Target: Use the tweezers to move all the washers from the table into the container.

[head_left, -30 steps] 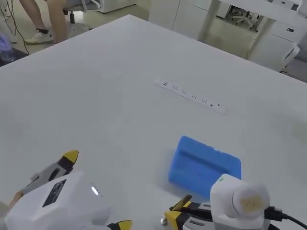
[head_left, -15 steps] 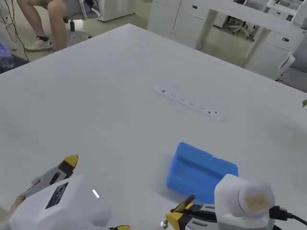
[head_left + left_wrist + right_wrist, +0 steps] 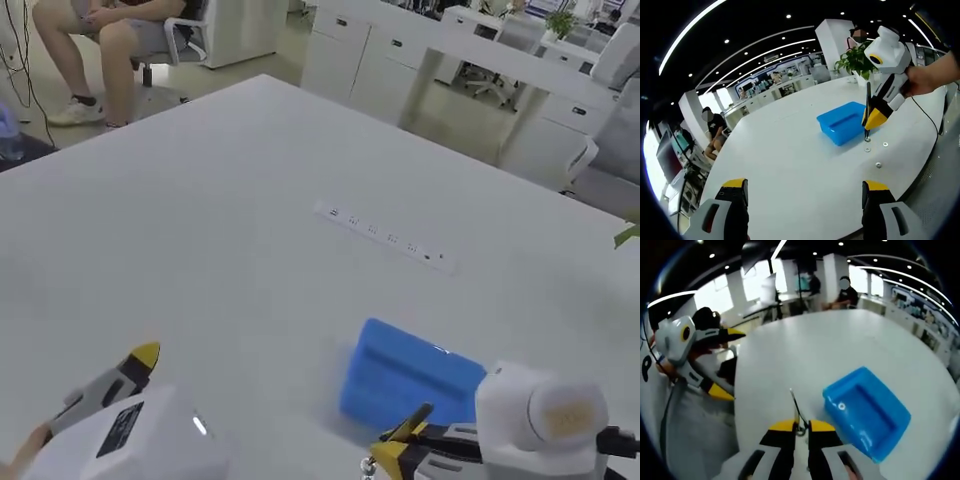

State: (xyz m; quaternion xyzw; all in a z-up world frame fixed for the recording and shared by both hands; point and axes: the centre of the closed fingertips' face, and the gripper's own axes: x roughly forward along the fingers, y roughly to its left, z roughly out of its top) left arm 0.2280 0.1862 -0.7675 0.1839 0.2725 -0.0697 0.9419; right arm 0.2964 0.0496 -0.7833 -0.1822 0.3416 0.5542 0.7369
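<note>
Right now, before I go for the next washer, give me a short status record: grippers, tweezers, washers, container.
left gripper: open, holding nothing
right gripper: shut on the tweezers
tweezers: tips down at the table, just in front of the container
washers: three loose on the table by the tweezer tips
container: blue, open, one washer inside
power strip: beyond the container

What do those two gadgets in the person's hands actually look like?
Both are hand-held tools with white plastic bodies. The left gripper has two grey jaws with bright yellow tips, and its white body carries a black label. The right gripper has black-and-yellow jaws, and a thin black cable trails from its back end.
</note>
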